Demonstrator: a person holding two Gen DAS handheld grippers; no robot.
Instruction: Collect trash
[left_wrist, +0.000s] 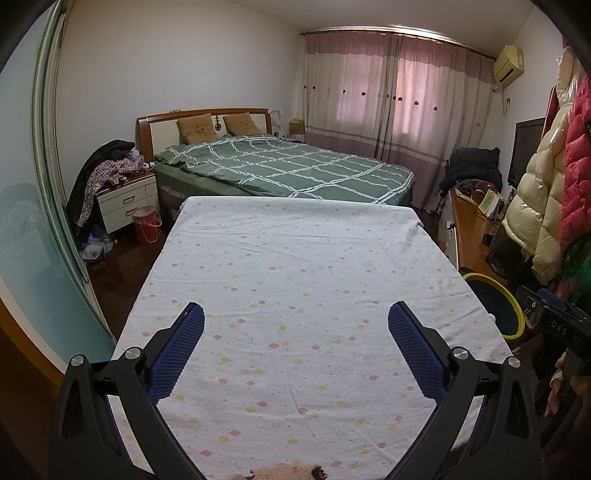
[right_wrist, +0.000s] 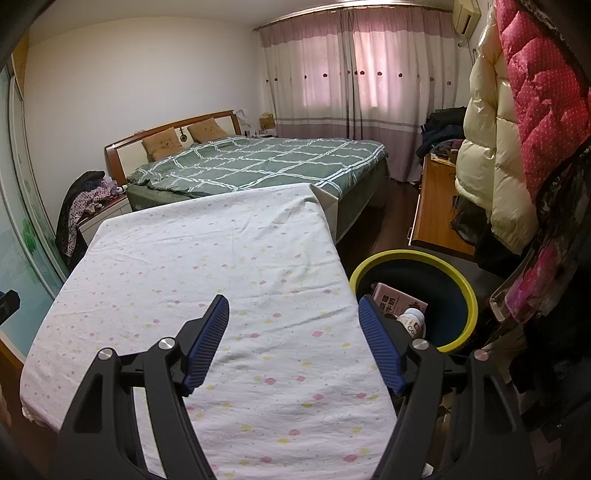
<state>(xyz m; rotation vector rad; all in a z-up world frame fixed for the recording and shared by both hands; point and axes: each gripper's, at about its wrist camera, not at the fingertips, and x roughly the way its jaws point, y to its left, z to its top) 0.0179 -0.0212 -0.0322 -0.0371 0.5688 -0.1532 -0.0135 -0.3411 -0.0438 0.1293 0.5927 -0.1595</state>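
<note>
Letters "DAS" showed on the right gripper's body; a pink carton with unreadable print and a white bottle lay in the yellow-rimmed bin. Both the left gripper and the right held jaws apart, empty, over a floral-sheeted table before a green-quilted bed and pink curtains.

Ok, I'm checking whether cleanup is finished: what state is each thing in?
left gripper: open, empty
right gripper: open, empty
trash bin: upright, holds a carton and a bottle
table: covered by a cloth, no trash visible
curtains: drawn shut
</note>
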